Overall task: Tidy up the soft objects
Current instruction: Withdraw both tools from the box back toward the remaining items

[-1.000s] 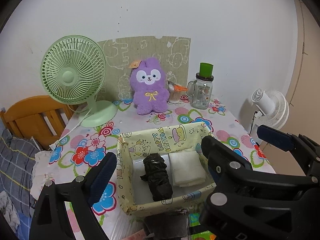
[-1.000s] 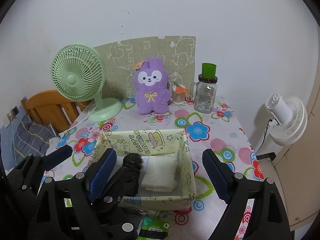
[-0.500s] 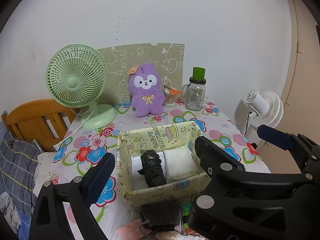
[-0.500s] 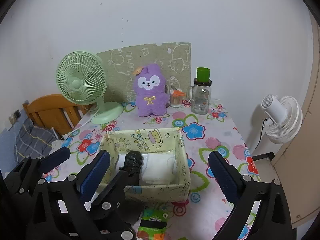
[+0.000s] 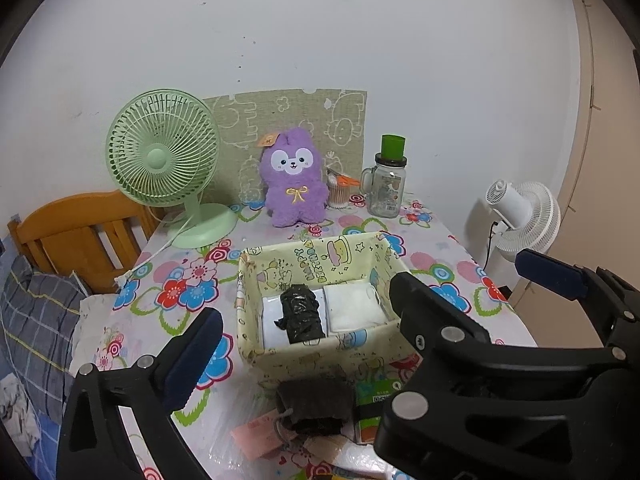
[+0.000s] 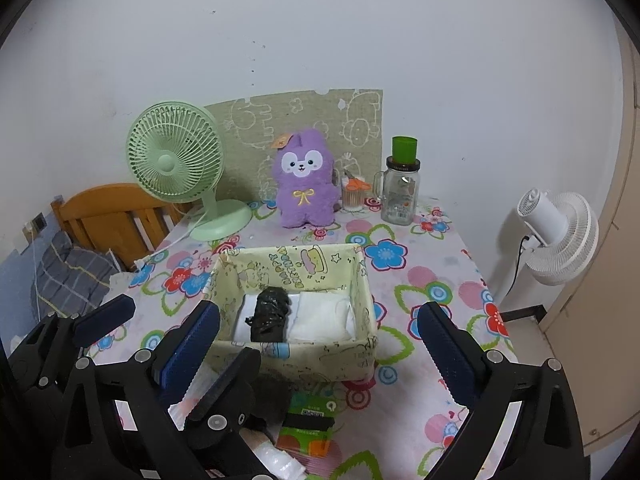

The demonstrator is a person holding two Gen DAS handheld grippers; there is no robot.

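A yellow cartoon-print fabric basket (image 5: 320, 354) (image 6: 296, 356) stands mid-table. It holds a black crumpled roll (image 5: 300, 314) (image 6: 270, 314) and a folded white cloth (image 5: 354, 306) (image 6: 320, 314). A dark fuzzy cloth (image 5: 316, 400) (image 6: 272, 396) with a pink tag lies in front of it, beside a green packet (image 6: 308, 428). My left gripper (image 5: 320, 316) and right gripper (image 6: 318, 312) hover side by side before the basket, their fingers interleaved. The left jaws are opening and grip nothing. The right jaws stand wide and hold no object.
At the back stand a purple plush (image 5: 294, 184), a green desk fan (image 5: 160, 156) and a glass jar with a green cup (image 5: 388, 188). A white fan (image 5: 520, 216) stands off the table's right edge. A wooden headboard (image 5: 80, 232) lies left.
Both grippers have drawn back from the basket, so it looks smaller and farther. The dark cloth and green packet in front of it have come into view. Both jaws have widened.
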